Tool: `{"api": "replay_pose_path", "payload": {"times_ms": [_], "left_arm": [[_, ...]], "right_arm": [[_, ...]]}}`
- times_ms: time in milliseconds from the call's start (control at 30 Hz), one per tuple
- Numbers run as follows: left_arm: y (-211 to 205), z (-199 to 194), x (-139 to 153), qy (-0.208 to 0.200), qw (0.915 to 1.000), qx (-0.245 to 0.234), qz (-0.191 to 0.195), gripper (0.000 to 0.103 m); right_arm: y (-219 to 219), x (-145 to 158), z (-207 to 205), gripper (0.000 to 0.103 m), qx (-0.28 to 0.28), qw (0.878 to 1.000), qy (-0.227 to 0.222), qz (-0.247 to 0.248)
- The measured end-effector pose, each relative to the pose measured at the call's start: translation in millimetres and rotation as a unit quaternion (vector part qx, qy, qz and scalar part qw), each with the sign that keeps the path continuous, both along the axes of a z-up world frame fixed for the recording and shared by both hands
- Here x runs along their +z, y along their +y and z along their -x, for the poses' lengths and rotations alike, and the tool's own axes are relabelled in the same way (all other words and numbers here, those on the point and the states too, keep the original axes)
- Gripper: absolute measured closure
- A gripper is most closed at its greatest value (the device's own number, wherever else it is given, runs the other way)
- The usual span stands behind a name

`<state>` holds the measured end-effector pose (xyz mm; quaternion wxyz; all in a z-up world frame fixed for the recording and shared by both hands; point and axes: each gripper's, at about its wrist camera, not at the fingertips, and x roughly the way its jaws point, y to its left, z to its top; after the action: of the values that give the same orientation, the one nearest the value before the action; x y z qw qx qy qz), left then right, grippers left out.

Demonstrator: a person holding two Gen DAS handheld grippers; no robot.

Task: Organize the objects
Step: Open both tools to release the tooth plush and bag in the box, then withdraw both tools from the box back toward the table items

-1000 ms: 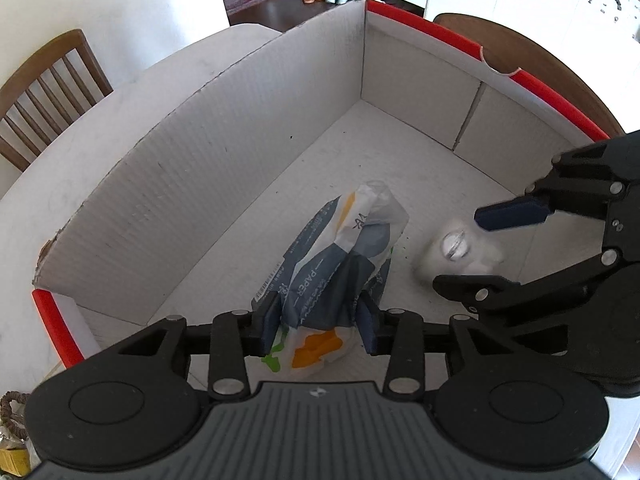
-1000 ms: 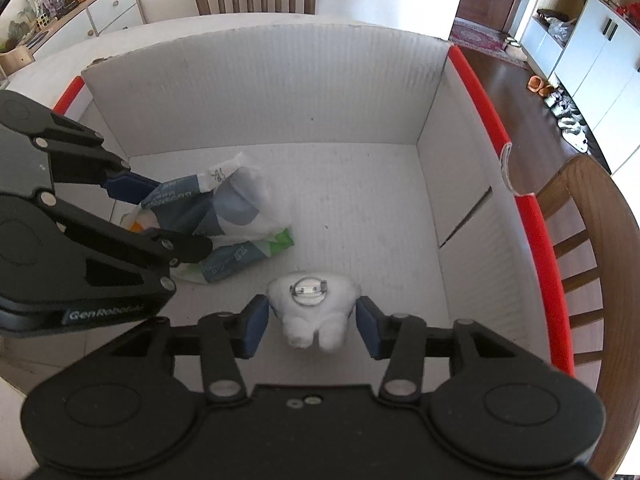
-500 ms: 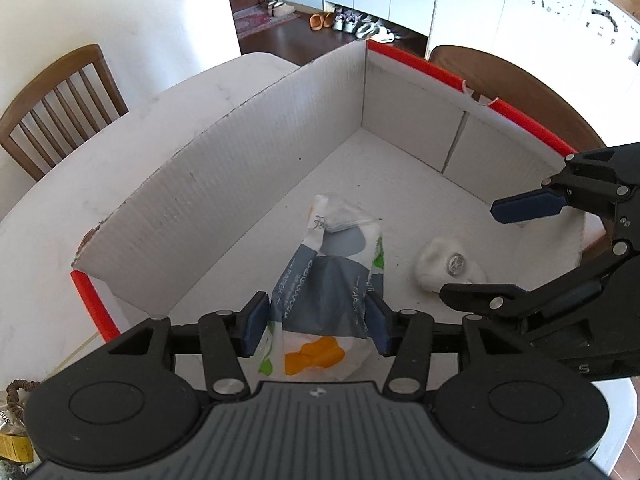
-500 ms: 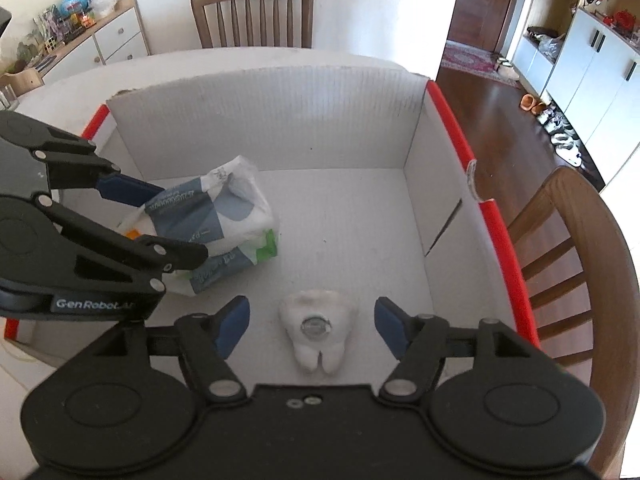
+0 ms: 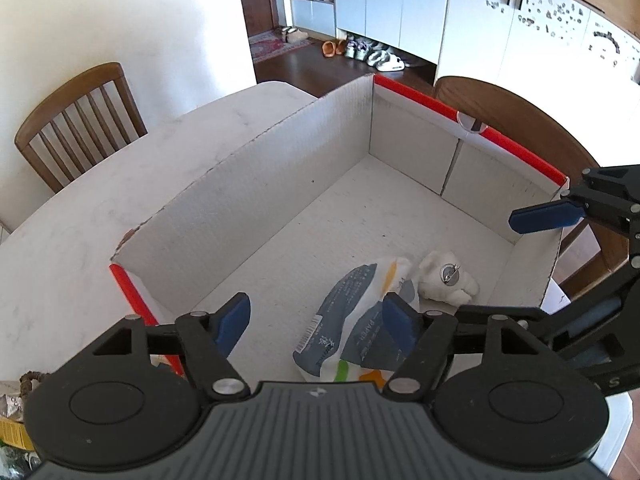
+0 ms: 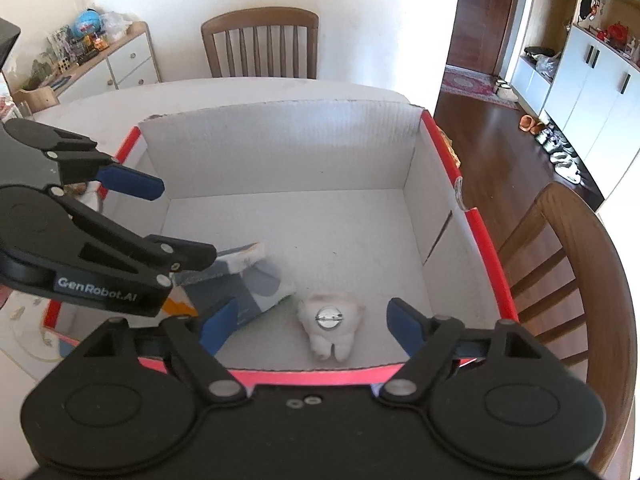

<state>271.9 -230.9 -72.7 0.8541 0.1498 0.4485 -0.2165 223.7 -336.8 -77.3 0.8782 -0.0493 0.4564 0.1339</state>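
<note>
Release step, both sides. left gripper (image 5: pixel 314 322): jaws have just been opening, now stand apart with nothing clamped; its right pad overlaps the tissue pack (image 5: pixel 360 328) in the left wrist view, contact can't be confirmed from this angle. right gripper (image 6: pixel 306 326): jaws have also just been opening, wide, empty; the white plush tooth (image 6: pixel 330 320) lies in line between the pads but clear of both.

Where things sit: both items lie on the floor of the cardboard box (image 6: pixel 280 160), at its near edge, just inside the red-trimmed wall. Pack is left of the tooth, just beside it, maybe touching. The rest of the box floor is bare. Box stands on the tabletop (image 5: pixel 120 184), with wooden chairs around it.

To finish this well:
- Lift both grippers straight up before any sideways move, so a pad doesn't drag the pack or flick the tooth.
- Hold the jaws open until they're above the box rim.
- Watch the near wall: both gripper bodies hang over it and could clip it.
- The 2 grippers are close; separate them on exit.
</note>
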Motion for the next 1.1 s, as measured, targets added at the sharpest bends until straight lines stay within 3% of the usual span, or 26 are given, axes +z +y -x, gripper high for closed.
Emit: {"api": "replay_pose_path", "payload": {"times_ms": [467, 767, 1000, 1100], "left_arm": [[34.6, 29.4, 33.1, -0.036, 0.9971, 0.048, 0.046, 0.019], [97.2, 61.8, 43.3, -0.046, 0.9881, 0.114, 0.092, 0.015], [149.5, 85.6, 43.0, -0.054, 0.9794, 0.158, 0.113, 0.004], [173.5, 95.8, 42.3, -0.056, 0.9750, 0.176, 0.123, 0.003]], "right_arm": [[9.6, 30.8, 22.6, 0.007, 0.009, 0.999, -0.036, -0.030], [39.8, 50.3, 41.0, 0.004, 0.019, 0.997, -0.057, -0.053], [78.2, 58.1, 51.5, 0.004, 0.036, 0.995, -0.068, -0.058], [96.5, 58.5, 53.7, 0.004, 0.045, 0.995, -0.068, -0.059]]}}
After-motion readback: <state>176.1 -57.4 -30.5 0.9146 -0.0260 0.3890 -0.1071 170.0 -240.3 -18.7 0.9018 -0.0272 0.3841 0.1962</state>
